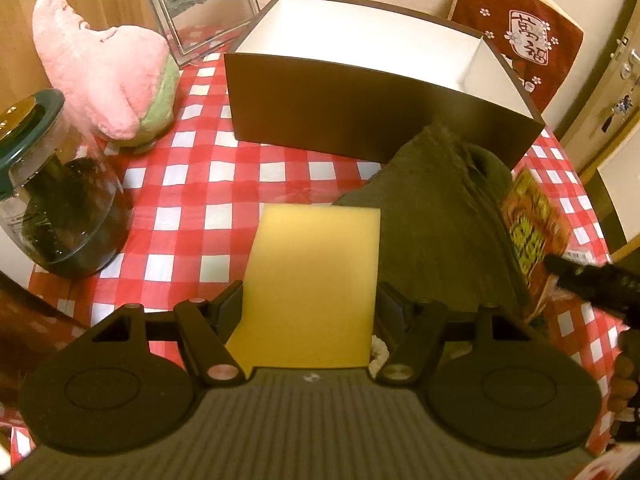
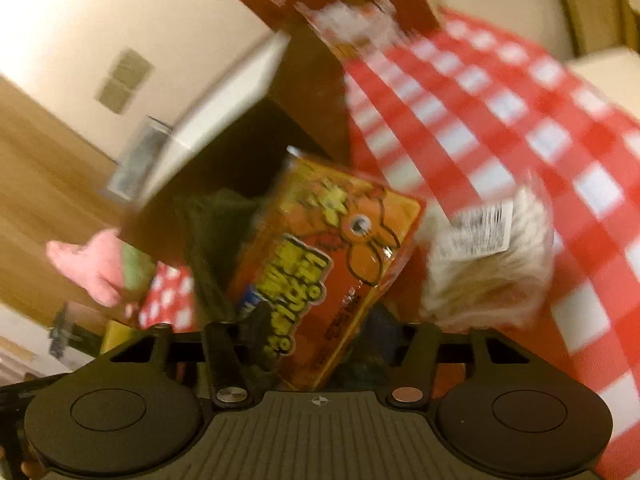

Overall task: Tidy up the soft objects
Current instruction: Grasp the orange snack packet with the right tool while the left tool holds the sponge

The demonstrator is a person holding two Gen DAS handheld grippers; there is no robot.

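Left wrist: left claw [image 1: 310, 300] pinching yellow sponge [image 1: 312, 284]. Right claw [image 2: 320, 328] pinching orange snack packet [image 2: 336, 264], print unreadable.

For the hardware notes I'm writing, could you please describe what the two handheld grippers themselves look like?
Both look identical: matte black plastic. The left gripper and right gripper each have a grey ribbed central plate with a small crosshair mark, flanked by two round black discs with a circular outline. Angled black link arms with silver or copper-coloured pivot pins lead to the fingers. No cables or sleeves show.
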